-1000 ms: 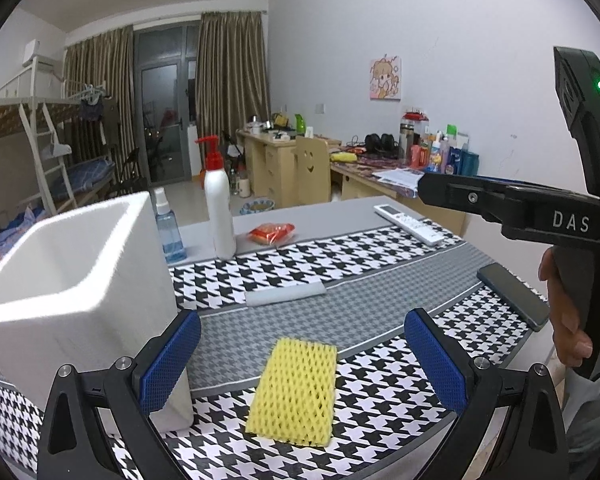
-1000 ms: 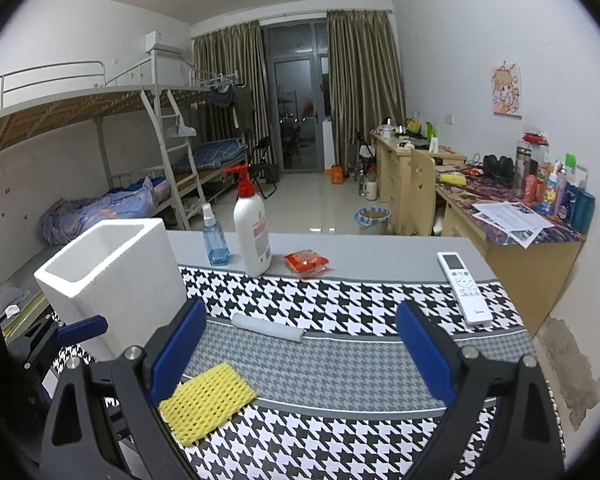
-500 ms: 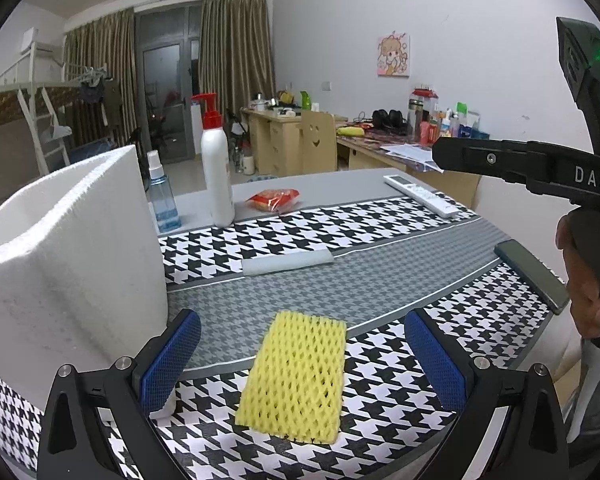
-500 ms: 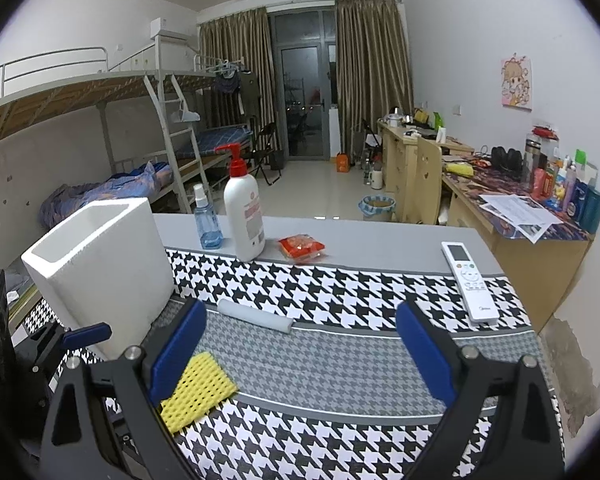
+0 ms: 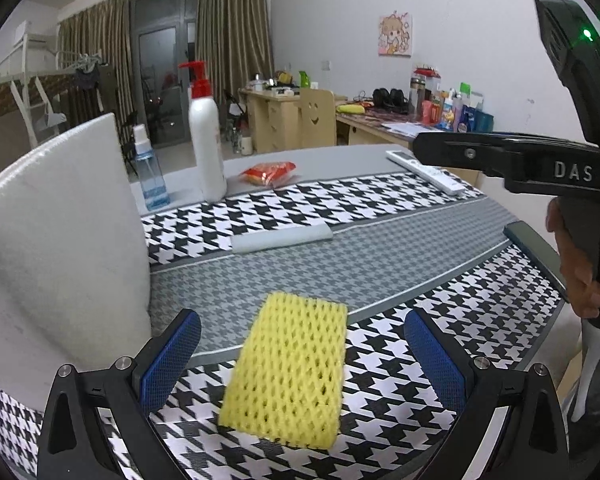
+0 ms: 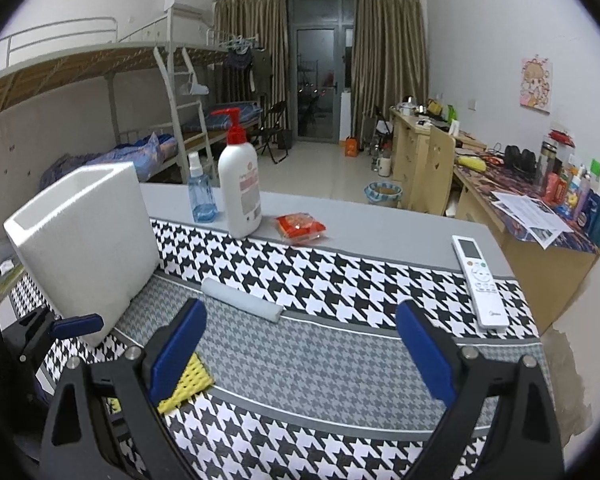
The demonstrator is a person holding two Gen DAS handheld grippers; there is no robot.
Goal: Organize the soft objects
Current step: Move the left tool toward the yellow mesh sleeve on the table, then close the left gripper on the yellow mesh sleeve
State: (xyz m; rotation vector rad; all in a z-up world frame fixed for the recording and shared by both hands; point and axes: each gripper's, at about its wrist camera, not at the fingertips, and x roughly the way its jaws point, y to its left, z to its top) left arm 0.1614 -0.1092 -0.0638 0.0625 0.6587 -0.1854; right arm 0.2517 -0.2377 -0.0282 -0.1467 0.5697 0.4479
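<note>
A yellow foam net sleeve point(image 5: 290, 372) lies flat on the houndstooth cloth, between the wide-open jaws of my left gripper point(image 5: 300, 364), untouched. It also shows in the right wrist view point(image 6: 188, 386), partly hidden behind my right gripper's left finger. A white foam box point(image 5: 56, 248) stands upright just left of it; the box also shows in the right wrist view point(image 6: 84, 244). A pale grey foam roll point(image 5: 282, 238) lies farther back on the cloth, also in the right wrist view point(image 6: 242, 300). My right gripper point(image 6: 300, 356) is open and empty above the table's middle.
A white pump bottle point(image 6: 240, 190), a blue spray bottle point(image 6: 202, 194) and a red snack packet point(image 6: 300, 226) stand at the table's far edge. A white remote point(image 6: 480, 280) lies at the right. A dark phone point(image 5: 534, 250) lies near the right edge.
My left gripper has dropped lower and moved closer to the yellow sleeve, which now sits between its fingers. My right gripper has drifted slightly lower and forward.
</note>
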